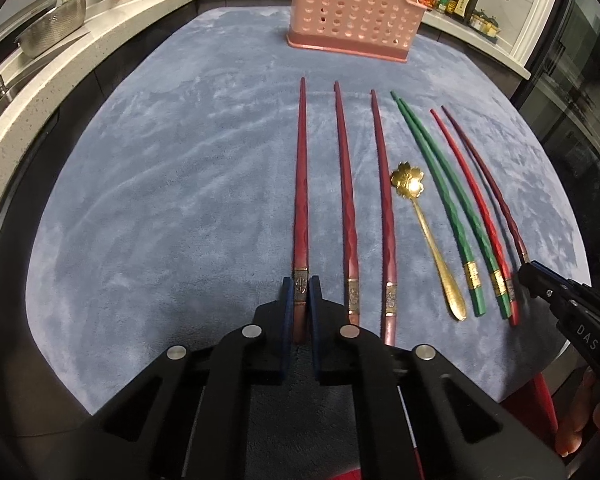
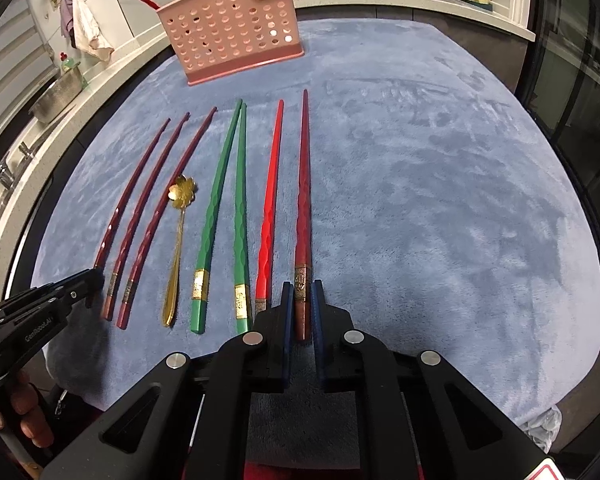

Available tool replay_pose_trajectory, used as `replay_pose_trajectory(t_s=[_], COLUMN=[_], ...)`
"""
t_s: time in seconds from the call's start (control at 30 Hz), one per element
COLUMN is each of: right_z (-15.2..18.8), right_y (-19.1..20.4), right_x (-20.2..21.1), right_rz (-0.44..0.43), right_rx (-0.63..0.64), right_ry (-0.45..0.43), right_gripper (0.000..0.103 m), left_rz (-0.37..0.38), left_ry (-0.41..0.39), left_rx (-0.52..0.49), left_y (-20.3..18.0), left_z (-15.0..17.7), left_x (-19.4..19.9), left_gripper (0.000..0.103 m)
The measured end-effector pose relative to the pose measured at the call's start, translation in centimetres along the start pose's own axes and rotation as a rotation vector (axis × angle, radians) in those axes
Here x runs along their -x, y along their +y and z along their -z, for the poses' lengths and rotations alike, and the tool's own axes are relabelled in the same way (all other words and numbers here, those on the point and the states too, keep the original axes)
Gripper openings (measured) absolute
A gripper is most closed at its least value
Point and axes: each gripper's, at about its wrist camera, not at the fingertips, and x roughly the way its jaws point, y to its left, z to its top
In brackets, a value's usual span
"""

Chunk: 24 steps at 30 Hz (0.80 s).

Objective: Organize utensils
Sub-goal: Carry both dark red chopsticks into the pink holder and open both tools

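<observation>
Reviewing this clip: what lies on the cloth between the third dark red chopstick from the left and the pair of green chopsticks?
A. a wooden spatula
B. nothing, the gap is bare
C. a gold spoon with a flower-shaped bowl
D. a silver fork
C: the gold spoon with a flower-shaped bowl lies on the blue cloth between a dark red chopstick and the green chopsticks.
</observation>
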Motion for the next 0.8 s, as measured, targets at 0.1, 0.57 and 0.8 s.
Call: replay_pose_trajectory(t_s=[0.1,0.57,0.8], right_z=[-0.2,-3.7,-6.5], right_y=[0.1,0.2,0.1], right_x=[0.8,5.7,7.8], right_rz=[-0.006,-0.014,-0.022], right_rx=[0.0,-0.004,-0.001], right_ry=[-0.019,-0.152,-0.224], right_gripper=[0.01,0.009,0.008], left_rz=[0.005,0.018,0.004], left_ry=[-0.029,-0.158,-0.247], left_rx=[0.003,0.011,0.011], left_y=[-0.1,0.3,1.0], left_z=[-0.5,-4.1,-7.0], left_x=[1.1,6.7,9.7], left_gripper=[0.007,0.007,0.007])
